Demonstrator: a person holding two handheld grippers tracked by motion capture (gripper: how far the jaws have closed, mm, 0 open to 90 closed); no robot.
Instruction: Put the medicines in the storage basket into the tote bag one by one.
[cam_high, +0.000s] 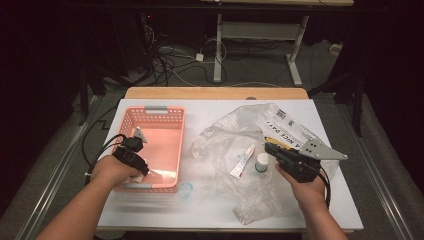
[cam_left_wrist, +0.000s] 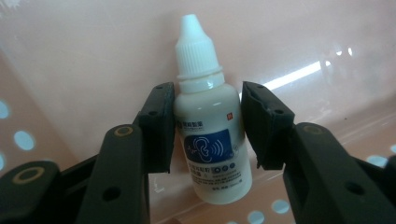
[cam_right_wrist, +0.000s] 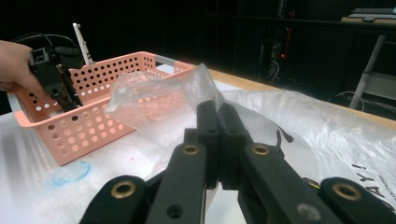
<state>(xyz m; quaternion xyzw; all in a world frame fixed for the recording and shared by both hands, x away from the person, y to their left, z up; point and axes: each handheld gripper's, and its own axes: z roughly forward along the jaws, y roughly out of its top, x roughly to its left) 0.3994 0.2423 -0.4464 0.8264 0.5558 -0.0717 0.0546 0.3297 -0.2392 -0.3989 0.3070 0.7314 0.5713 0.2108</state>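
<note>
Between the left gripper (cam_left_wrist: 208, 126)'s black jaws: a small white plastic dropper bottle (cam_left_wrist: 210, 140) with a ribbed white cap and a dark blue ear label, cap pointing away from the jaws. Left pad against the bottle's side, right pad just beside the other side with a thin gap showing; jaws half closed, not clearly clamped. Behind the bottle, the glossy inside of the pink perforated plastic basket (cam_high: 172, 120), into which this gripper (cam_high: 142, 167) dips at the near corner.

Right gripper (cam_right_wrist: 218, 122): jaws pressed together, pinching a fold of the crumpled clear plastic bag (cam_right_wrist: 159, 95), which bunches up just beyond the tips. Same bag (cam_high: 240, 135) spread under and around this gripper (cam_high: 272, 149) on the white table (cam_high: 210, 205). Just left of the jaw tips, on the bag: a small white round-capped bottle (cam_high: 261, 162) and, beside that, a white tube (cam_high: 242, 162) lying flat. Farther left, well apart from the right jaws, the basket (cam_right_wrist: 93, 116) with the left gripper (cam_right_wrist: 58, 91) in it.
</note>
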